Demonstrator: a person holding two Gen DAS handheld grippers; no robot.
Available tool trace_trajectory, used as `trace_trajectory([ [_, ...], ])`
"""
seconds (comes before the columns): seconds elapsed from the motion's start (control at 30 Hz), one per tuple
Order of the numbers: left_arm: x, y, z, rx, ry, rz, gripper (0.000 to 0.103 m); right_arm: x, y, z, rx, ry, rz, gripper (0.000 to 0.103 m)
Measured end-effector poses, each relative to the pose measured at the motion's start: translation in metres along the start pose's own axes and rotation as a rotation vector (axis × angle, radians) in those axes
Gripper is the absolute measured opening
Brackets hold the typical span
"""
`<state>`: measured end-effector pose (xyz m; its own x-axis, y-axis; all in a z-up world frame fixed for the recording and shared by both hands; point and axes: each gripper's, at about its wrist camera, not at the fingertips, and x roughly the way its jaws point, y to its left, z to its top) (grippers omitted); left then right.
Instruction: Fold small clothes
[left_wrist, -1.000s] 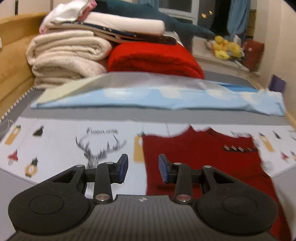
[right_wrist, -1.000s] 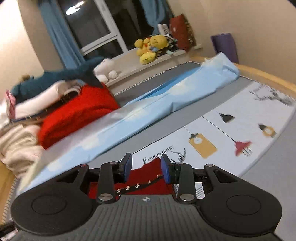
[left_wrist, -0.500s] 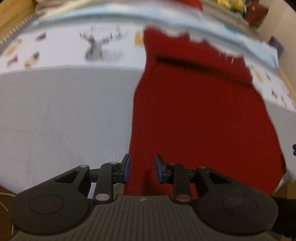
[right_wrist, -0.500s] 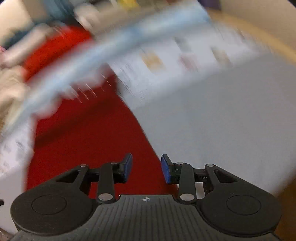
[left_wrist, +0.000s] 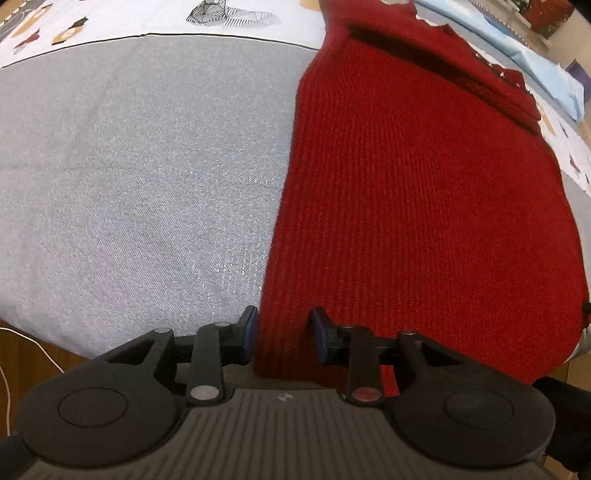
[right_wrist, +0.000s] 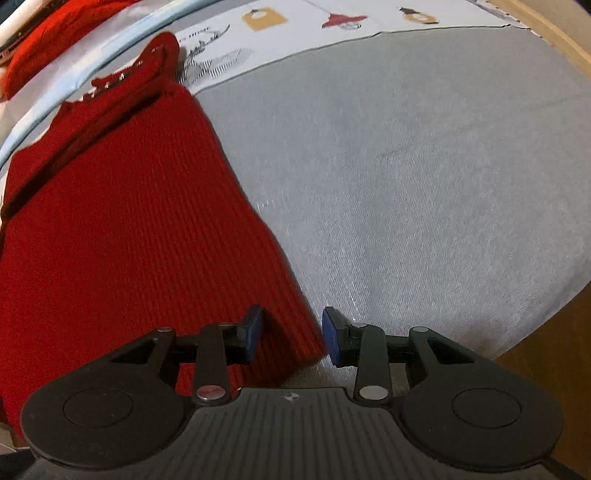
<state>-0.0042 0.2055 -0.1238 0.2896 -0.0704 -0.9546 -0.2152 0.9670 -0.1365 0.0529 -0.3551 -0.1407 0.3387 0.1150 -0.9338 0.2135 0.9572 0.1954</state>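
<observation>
- Red knitted garment (left_wrist: 424, 192): lay flat on the grey sheet (left_wrist: 140, 177), ribbed, neckline end away from me, hem end nearest me. A dark folded band with small pale studs crossed its far end.
- My left tool (left_wrist: 283, 334): blue pads spread apart, pinching nothing. It sat at the garment's near left corner, with the garment's left edge running between the two pads.
- My right tool (right_wrist: 291, 334): blue pads likewise spread, gripping nothing. It sat at the garment's near right corner; the left pad was over the knit, the right pad over the sheet just beside the garment's edge.
- Whether either tool touched the fabric, I could not tell.
- Grey sheet: extended to both sides of the garment.
- White printed cloth (right_wrist: 332, 22): lay beyond the garment's far end, showing a deer drawing, lettering and small lantern figures.
- Light blue cloth (left_wrist: 535, 55): a strip beyond the garment's far end, behind the printed cloth.
- Red folded fabric (right_wrist: 55, 33): beyond the garment, past the blue strip.
- Wooden edge (right_wrist: 546, 33): ran to the right of the garment, well apart from it.
</observation>
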Motion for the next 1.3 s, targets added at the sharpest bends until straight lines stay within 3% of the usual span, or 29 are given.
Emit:
trace_trajectory([
  [0.53,0.004,-0.009,-0.004,0.014,-0.032,0.011,0.034,0.008,0.004,-0.003,-0.058,-0.027,0.008,0.038],
  [0.7,0.003,-0.014,-0.005,0.04,-0.038,0.025,0.035,0.007,0.008,-0.005,-0.078,-0.035,0.004,0.028],
  [0.73,0.002,-0.015,-0.005,0.045,-0.04,0.026,0.031,0.006,0.008,-0.006,-0.08,-0.037,0.006,0.024],
  [0.77,0.002,-0.016,-0.005,0.048,-0.043,0.022,0.018,0.005,0.008,-0.006,-0.081,-0.038,0.008,0.014],
  [0.87,-0.005,-0.017,-0.005,0.046,-0.057,0.007,0.013,0.0,0.007,-0.005,-0.074,-0.052,0.031,0.01],
  [1.0,-0.006,-0.01,-0.006,0.013,-0.047,-0.017,0.016,-0.004,-0.005,-0.002,-0.003,-0.063,0.065,0.011],
  [1.07,-0.003,-0.008,-0.007,0.011,-0.037,-0.018,0.021,-0.001,-0.009,-0.002,0.021,-0.05,0.053,0.019],
  [1.17,-0.003,-0.009,-0.008,0.024,-0.041,-0.01,0.021,0.004,-0.002,-0.006,-0.026,-0.04,0.023,0.026],
  [1.3,-0.003,-0.014,-0.007,0.032,-0.041,-0.007,0.016,0.005,0.009,-0.006,-0.097,-0.048,-0.001,0.025],
])
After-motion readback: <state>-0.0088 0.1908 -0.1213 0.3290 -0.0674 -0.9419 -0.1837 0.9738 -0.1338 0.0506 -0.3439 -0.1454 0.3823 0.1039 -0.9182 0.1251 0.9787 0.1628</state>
